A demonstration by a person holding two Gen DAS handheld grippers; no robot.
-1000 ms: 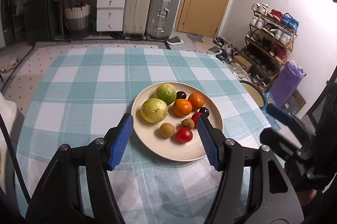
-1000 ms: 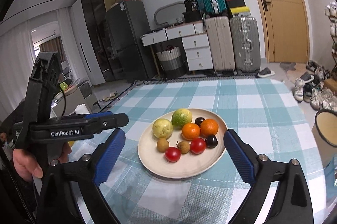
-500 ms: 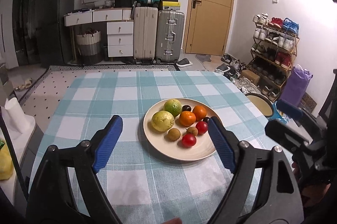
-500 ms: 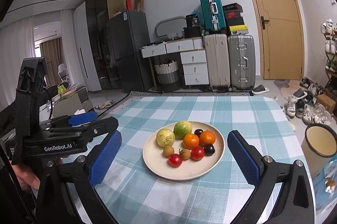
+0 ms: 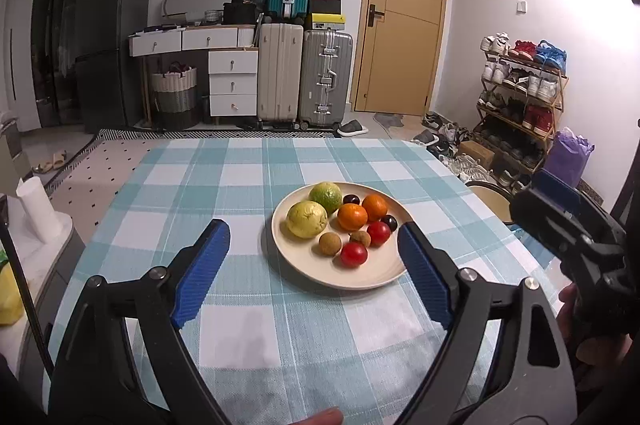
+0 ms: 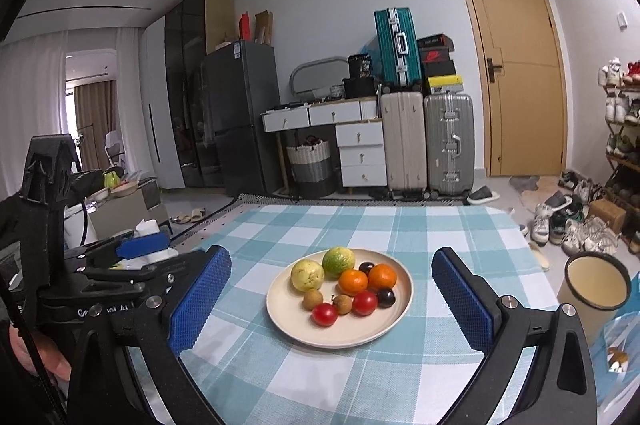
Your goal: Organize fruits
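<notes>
1. Apparently nothing is left to gather: every fruit in view lies on the cream plate (image 5: 320, 271), which sits on the checked worktop (image 5: 224, 185) right of centre in the left wrist frame and at centre in the right wrist frame.
2. On the plate, a yellow guava (image 5: 307, 219) and a green citrus (image 5: 325, 196) sit at the upper left of the pile, two oranges (image 5: 352, 216) beside them, and two dark plums (image 5: 351, 199) towards the far right rim.
3. Nearer the lower rim lie two brown longans (image 5: 330, 244) and two red tomatoes (image 5: 354, 254), touching or nearly so. No fruit shows loose on the cloth.
4. My judgement is that the sorting is done or close to it; at most a tidy-up within the plate remains.
5. The left gripper (image 5: 314, 257) has its fingers wide apart and empty, framing the plate's near edge from above the cloth.
6. The right gripper (image 6: 331, 283) is likewise spread and empty, with the plate between its blue pads (image 6: 198, 299).
7. Against the frame a second back, both grippers have drawn away and lifted: the plate looks smaller and farther, more of the room and the door (image 6: 516, 65) shows, and the fruit has not shifted.
</notes>
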